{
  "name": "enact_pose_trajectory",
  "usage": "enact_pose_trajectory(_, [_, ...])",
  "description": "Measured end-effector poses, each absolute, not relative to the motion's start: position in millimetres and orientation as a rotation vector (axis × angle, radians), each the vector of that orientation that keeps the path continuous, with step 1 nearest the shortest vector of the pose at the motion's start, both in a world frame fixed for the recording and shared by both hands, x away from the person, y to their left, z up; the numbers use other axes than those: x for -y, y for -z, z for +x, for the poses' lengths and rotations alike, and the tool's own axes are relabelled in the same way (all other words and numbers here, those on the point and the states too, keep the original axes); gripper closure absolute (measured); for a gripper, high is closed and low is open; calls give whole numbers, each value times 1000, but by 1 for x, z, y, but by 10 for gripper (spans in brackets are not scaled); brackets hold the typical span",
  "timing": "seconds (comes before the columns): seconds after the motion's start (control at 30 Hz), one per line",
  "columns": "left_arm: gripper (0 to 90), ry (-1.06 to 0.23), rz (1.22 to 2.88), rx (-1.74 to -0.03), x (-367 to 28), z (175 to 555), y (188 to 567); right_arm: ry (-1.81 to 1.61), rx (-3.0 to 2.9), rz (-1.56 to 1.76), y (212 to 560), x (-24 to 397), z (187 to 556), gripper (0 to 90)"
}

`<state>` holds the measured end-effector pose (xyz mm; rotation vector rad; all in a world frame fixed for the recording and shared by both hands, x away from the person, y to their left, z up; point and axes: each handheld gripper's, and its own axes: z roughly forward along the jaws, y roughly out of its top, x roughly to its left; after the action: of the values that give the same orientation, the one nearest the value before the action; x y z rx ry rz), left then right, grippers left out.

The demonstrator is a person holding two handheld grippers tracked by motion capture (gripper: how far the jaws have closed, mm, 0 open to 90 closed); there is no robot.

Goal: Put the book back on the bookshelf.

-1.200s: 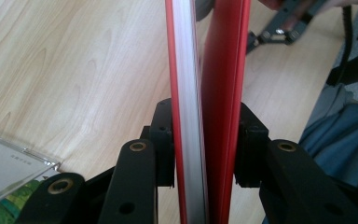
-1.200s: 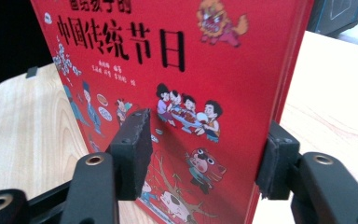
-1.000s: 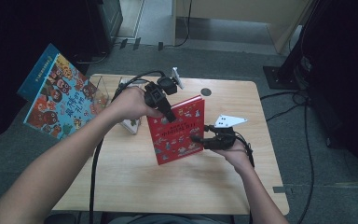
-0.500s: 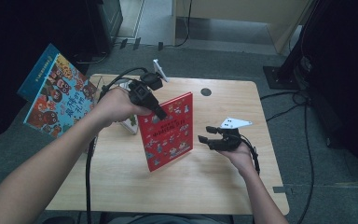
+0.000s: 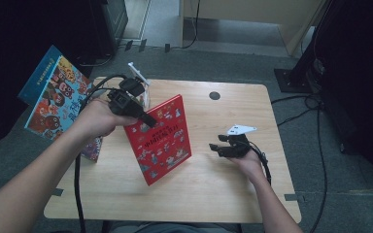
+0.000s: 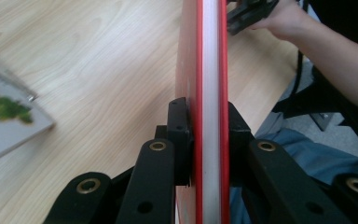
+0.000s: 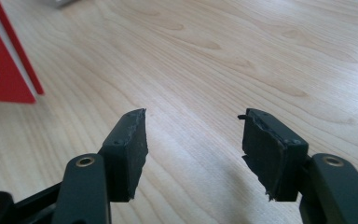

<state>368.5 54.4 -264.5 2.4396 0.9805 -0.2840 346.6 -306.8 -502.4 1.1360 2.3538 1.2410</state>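
On pale wood table [image 5: 233,194], left gripper [image 5: 145,119] clamping red book [image 5: 167,141], right gripper [image 5: 216,148] gaping empty, grey floor [image 5: 223,58]

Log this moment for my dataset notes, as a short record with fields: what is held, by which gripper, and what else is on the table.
held thing: red book, raised and tilted, its lower corner near the table
holder: left gripper, fingers pressed on both covers at the book's edge
right gripper: open, nothing between its fingers, low over bare wood to the right of the book
other things: colourful picture book at the table's left edge; round dark hole in the tabletop
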Motion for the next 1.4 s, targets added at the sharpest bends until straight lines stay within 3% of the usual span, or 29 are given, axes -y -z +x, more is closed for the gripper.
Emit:
enact_pose_trajectory(0.8, [790, 200, 2270, -1228, -155, 347, 266, -1035, -2172, 1311, 525, 315, 370, 391])
enact_pose_trajectory(0.97, [790, 207, 2247, -1259, -167, 342, 269, -1028, -2185, 1297, 526, 314, 371, 361])
enact_pose_trajectory(1.1, [790, 209, 2237, -1288, -177, 336, 273, -1015, -2192, 1303, 526, 313, 373, 260])
enact_pose_trajectory(1.4, [790, 195, 2167, -1386, -213, 331, 280, -1010, -2201, 1295, 526, 312, 374, 220])
